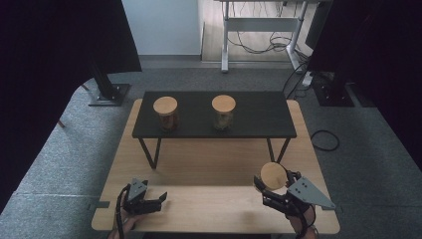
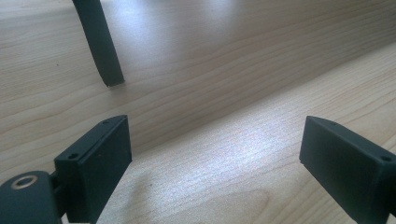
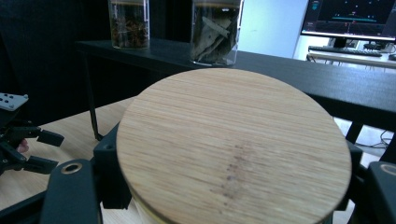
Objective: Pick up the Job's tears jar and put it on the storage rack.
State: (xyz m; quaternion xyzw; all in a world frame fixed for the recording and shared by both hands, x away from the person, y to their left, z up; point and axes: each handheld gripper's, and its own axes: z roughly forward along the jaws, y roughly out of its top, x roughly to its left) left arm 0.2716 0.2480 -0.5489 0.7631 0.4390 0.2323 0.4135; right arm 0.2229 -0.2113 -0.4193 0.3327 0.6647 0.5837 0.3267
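A jar with a round wooden lid (image 1: 273,175) sits low at the table's near right, and my right gripper (image 1: 274,188) is shut on it. In the right gripper view the lid (image 3: 233,144) spreads across both jaws. Two more lidded jars, left (image 1: 165,113) and right (image 1: 223,112), stand on a low black shelf (image 1: 259,117); their glass bodies (image 3: 130,23) (image 3: 216,30) hold dried contents. My left gripper (image 1: 160,201) rests at the near left, open, nothing between its jaws (image 2: 215,154). It also shows at the left edge of the right gripper view (image 3: 28,149).
The shelf stands on a light wooden table (image 1: 214,164); one of its thin black legs (image 2: 100,42) is just ahead of my left gripper. Grey carpet surrounds the table. A desk frame with cables (image 1: 259,30) stands behind, and a monitor (image 3: 350,16) is at the far right.
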